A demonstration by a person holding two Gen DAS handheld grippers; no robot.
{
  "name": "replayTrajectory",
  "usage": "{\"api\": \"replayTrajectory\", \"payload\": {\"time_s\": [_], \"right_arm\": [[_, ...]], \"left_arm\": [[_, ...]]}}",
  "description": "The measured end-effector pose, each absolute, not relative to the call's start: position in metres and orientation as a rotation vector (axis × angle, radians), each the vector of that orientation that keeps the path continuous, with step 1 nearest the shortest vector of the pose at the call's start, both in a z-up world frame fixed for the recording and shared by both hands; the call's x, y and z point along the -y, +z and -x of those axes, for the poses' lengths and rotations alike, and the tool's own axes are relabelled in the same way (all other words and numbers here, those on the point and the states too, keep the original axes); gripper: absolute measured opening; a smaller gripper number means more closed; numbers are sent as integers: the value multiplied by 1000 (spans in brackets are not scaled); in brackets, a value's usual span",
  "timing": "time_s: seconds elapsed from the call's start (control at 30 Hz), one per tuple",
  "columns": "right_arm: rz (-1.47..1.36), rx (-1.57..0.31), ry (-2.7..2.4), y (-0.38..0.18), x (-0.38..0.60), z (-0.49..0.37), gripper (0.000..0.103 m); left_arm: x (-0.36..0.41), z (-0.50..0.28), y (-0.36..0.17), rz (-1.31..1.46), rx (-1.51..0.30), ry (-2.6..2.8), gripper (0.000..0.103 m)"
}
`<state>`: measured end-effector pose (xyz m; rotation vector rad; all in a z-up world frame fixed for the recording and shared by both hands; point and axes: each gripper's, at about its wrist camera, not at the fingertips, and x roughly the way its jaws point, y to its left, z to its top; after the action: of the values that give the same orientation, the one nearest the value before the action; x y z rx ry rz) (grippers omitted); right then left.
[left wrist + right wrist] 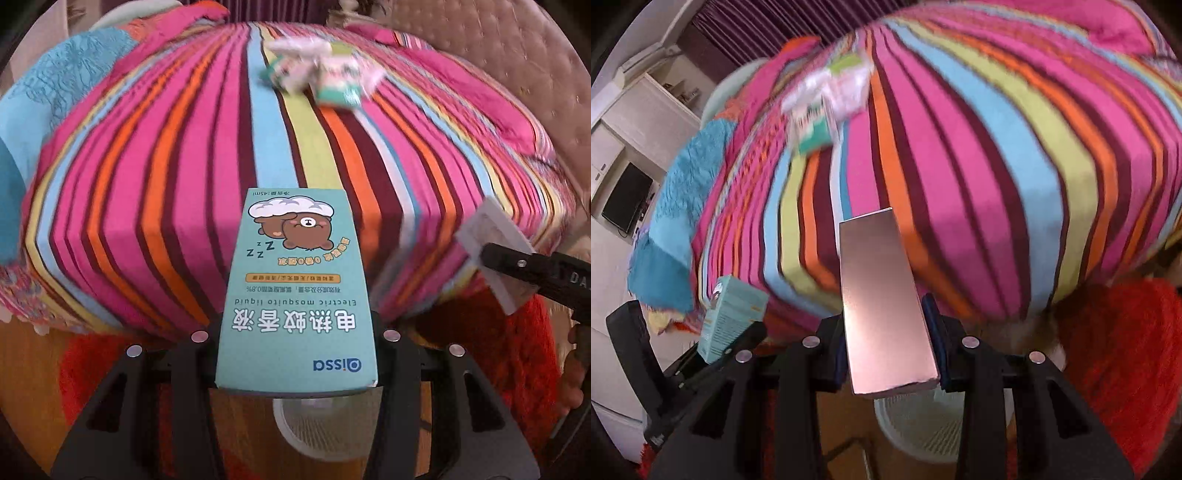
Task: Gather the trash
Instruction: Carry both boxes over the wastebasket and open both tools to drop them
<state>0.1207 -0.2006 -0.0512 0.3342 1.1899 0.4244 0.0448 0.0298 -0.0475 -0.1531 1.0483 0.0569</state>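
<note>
The teal box (295,291) is smooth printed cardboard with a slight sheen, and the pink box (886,314) is glossier card with a satiny, almost metallic face; both sit between matt black plastic fingers (184,369) set with shiny metal screw heads (199,336). The bedspread (166,184) is soft matt striped cloth, with a nubby blue towel (683,177) at nine o'clock in the right view and a shaggy red rug (1126,350) at four o'clock. The bin (923,424) is pale ribbed plastic on glossy wood floor (22,369), and the trash pile (321,74) at twelve o'clock looks like crumpled paper and card.
</note>
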Motion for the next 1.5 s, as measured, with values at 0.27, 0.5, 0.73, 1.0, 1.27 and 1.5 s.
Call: {"api": "replayTrajectory", "payload": {"time_s": [0.27,0.5,0.73,1.0,1.27,1.5], "right_arm": [[-316,-1385,384,-97,191,-103,34],[-325,-1504,332,-127,196,-103,34],[-353,-1658,277,-167,195,-102,34],[-395,-1783,227,-207,191,-99,34],[-395,-1862,192,-240,189,-98,34],[-375,-1900,181,-251,185,-96,34]], "left_arm": [[-6,-34,-85,148,-1170,-20,47],[10,-37,-127,144,-1333,-92,47],[13,-47,-160,189,-1468,-118,47],[19,-50,-202,237,-1624,-136,47],[22,-53,-233,282,-1735,-123,47],[29,-56,-247,272,-1789,-120,48]]}}
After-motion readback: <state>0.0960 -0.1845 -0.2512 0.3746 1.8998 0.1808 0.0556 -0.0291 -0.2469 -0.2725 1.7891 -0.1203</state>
